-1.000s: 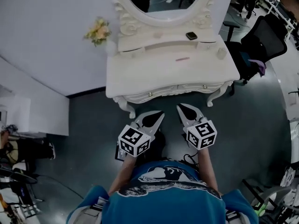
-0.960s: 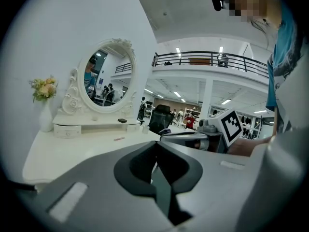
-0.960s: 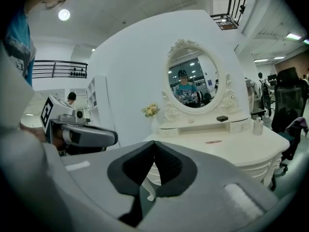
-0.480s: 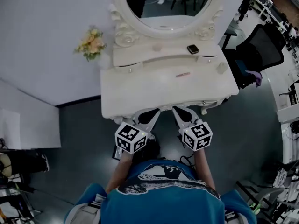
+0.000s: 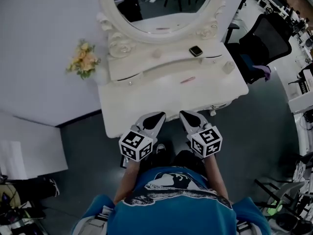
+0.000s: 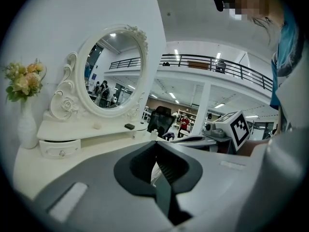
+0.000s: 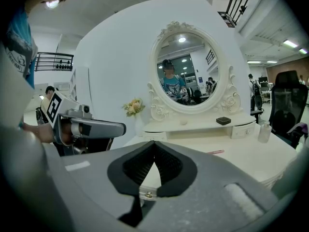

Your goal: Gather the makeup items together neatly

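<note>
A white dressing table point(image 5: 146, 102) carries the makeup items. A black compact point(image 5: 195, 51) lies on the raised shelf under the mirror. A pink stick point(image 5: 187, 80) lies on the tabletop, and a small clear bottle point(image 5: 228, 66) stands at the right end. My left gripper point(image 5: 160, 116) and right gripper point(image 5: 182, 115) sit side by side at the table's front edge, both shut with nothing in them. In the right gripper view the compact point(image 7: 223, 121), the pink stick point(image 7: 216, 152) and the bottle point(image 7: 263, 132) are all ahead to the right, well apart from the jaws.
An oval mirror point(image 5: 156, 4) in a carved frame stands at the back of the table. A vase of flowers point(image 5: 82, 58) is at the table's left end. A black office chair point(image 5: 266, 38) stands to the right. Small drawers point(image 6: 60, 148) sit under the shelf.
Both grippers have moved forward from over the floor to the table's front edge. The table now sits closer and more to the left in the head view.
</note>
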{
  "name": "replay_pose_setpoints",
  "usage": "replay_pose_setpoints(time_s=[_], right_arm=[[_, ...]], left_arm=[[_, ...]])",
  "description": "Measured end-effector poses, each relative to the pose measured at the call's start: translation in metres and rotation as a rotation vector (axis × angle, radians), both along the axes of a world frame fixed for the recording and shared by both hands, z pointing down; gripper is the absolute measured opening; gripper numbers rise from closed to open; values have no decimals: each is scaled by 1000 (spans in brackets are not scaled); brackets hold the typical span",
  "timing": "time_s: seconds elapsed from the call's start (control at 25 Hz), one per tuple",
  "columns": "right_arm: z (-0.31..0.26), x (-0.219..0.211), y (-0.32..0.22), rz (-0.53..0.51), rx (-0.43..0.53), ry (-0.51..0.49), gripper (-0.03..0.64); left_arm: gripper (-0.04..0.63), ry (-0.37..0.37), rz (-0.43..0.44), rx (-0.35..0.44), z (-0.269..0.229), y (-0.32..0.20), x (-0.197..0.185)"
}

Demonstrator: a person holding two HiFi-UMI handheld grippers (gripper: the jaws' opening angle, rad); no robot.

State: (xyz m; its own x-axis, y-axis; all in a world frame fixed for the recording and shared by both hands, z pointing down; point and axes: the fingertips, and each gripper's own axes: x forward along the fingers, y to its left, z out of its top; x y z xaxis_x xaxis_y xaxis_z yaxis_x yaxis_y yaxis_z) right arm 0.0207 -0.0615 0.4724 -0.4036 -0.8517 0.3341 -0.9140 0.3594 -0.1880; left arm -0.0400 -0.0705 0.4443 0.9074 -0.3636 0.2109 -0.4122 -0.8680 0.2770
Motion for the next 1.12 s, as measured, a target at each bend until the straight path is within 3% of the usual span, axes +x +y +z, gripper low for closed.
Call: replay_pose_setpoints(time_s=[0.28, 0.56, 1.12], right_arm=[[11, 5, -5, 24, -38, -7, 3], [25, 13, -18, 29, -79, -26, 3], [58, 79, -108, -73, -161, 20, 17]], left_arm=[[12, -8, 18, -30, 10, -6, 3], [12, -25, -18, -64, 20, -17, -2], [12, -23, -187, -57, 10, -89, 35]])
